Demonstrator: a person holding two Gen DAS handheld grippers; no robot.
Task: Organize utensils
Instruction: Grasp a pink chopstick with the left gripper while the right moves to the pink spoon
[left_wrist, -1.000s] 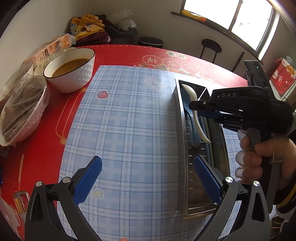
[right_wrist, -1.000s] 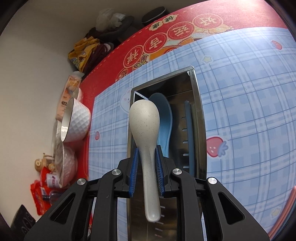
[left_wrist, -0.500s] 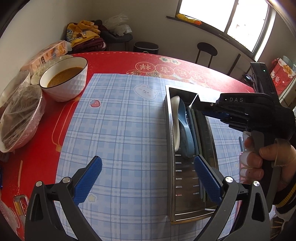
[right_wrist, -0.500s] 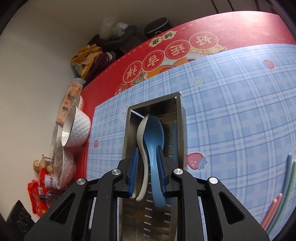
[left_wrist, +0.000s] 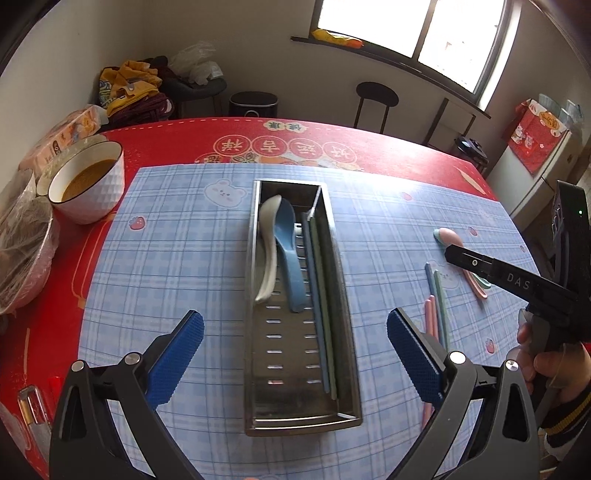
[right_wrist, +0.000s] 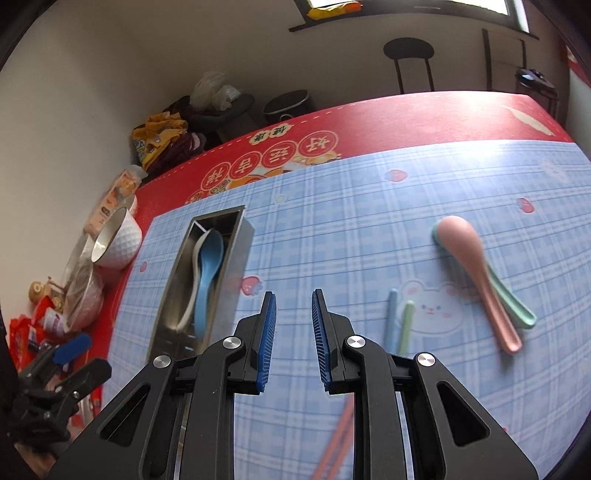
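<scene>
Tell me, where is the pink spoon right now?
The pink spoon lies on the blue checked mat, right of the steel tray, resting over a green spoon, beside loose chopsticks.

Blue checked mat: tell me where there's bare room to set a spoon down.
Free: the mat between the white bowl of brown soup and the steel utensil tray. Crowded: right of the tray, where the pink spoon and pastel chopsticks lie.

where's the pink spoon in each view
Left wrist view: the pink spoon lies at the right edge on the blue checked mat, partly hidden behind the right gripper's black body.
Right wrist view: the pink spoon lies at right on the mat, resting on a green spoon.
Shared landmark: the steel tray, left of the spoon in both.
</scene>
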